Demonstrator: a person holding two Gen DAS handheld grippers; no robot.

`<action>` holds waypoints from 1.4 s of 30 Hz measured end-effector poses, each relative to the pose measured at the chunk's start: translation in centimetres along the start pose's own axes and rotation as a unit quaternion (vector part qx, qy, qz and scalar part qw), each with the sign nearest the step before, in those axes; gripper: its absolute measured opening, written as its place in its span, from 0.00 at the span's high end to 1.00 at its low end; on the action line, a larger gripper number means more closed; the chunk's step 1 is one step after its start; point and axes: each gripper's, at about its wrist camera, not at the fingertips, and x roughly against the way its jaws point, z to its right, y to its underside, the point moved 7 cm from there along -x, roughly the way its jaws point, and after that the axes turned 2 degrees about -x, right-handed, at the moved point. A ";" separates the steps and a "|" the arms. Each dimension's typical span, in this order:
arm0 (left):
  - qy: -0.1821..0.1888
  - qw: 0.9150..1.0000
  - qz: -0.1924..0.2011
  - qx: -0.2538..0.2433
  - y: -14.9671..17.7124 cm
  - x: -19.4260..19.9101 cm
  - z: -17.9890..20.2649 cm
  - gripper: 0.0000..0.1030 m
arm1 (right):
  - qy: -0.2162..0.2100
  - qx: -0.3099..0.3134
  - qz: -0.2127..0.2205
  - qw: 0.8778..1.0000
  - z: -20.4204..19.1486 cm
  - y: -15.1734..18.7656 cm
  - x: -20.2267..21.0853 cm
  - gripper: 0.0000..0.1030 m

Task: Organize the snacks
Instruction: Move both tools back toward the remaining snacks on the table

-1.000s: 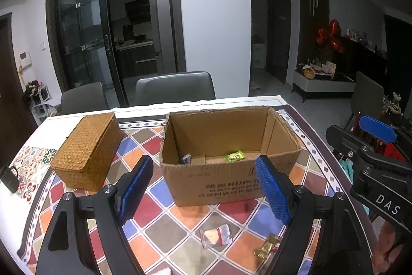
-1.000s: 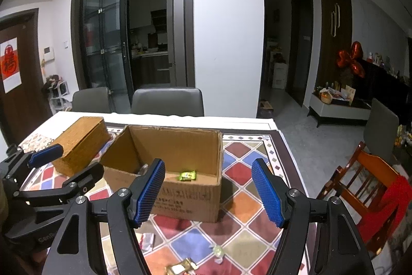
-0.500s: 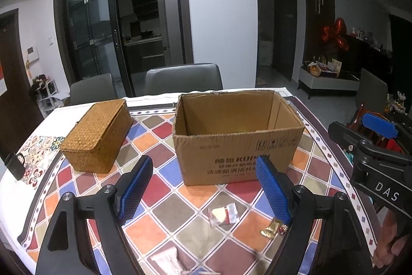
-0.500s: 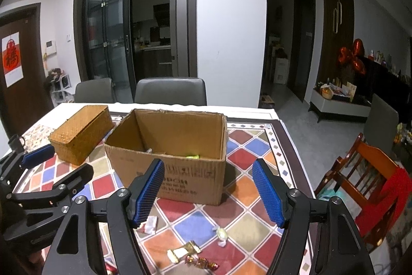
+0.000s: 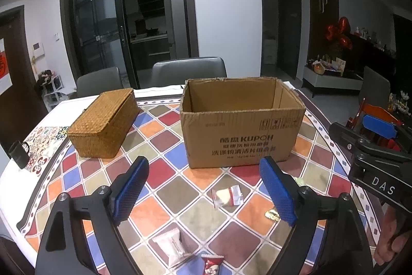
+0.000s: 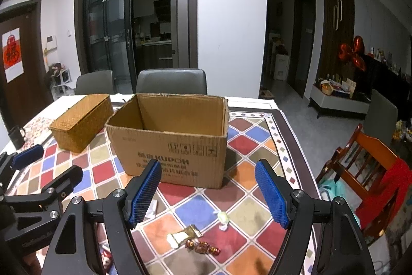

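**Both claws released above scattered snacks, near side of the carton**

Left gripper [image 5: 203, 187] held above the checked tablecloth [image 5: 164, 179], blue pads spread wide, nothing between them. Right gripper [image 6: 208, 191] likewise released, pads wide apart, empty, hovering over the near part of the cloth.

Straight ahead in both wrist views: open cardboard box [image 5: 240, 135], upright, printed side facing near, inside floor hidden from this height. Left of the box, slightly apart from it: woven basket [image 5: 103, 124] with lid closed. Far left at the table edge: black mug [image 5: 19, 153] on a patterned mat.

Snacks loose on the cloth, all outside the box and near of it. Seen from the left wrist: clear-wrapped pale snack [image 5: 228, 196] between the pads, near the box front; white packet [image 5: 171, 246] nearer and lower; red-wrapped candy [image 5: 212, 264] at the bottom edge, just beside the white packet; gold wrapper [image 5: 271, 214] partly hidden behind the right pad. Seen from the right wrist: gold packet [image 6: 184, 235] between the pads, three red-gold candies [image 6: 203, 248] just near of it, pale green twist candy [image 6: 223, 219] to the right.

Beyond the table: two grey chairs [image 6: 171, 81]; to the right, a wooden chair [image 6: 365, 172] draped with red cloth.
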 end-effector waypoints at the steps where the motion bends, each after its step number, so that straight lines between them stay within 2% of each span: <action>1: 0.000 1.000 -0.001 0.001 0.2 0.1 0.0 0.14 | 0.000 0.000 -0.002 1.000 0.0 0.2 0.0 0.26; 24: -0.019 0.999 -0.031 0.016 7.1 0.5 -1.3 0.13 | 0.002 0.009 -0.036 0.999 -0.4 6.2 -0.6 0.25; 38: -0.014 0.998 -0.058 0.022 11.3 -0.6 -1.3 0.14 | 0.008 0.006 -0.058 0.998 -0.4 9.4 -1.5 0.25; 42: -0.008 0.997 -0.070 0.019 12.2 -1.0 -1.0 0.18 | 0.012 0.006 -0.064 0.998 -0.3 10.4 -1.9 0.25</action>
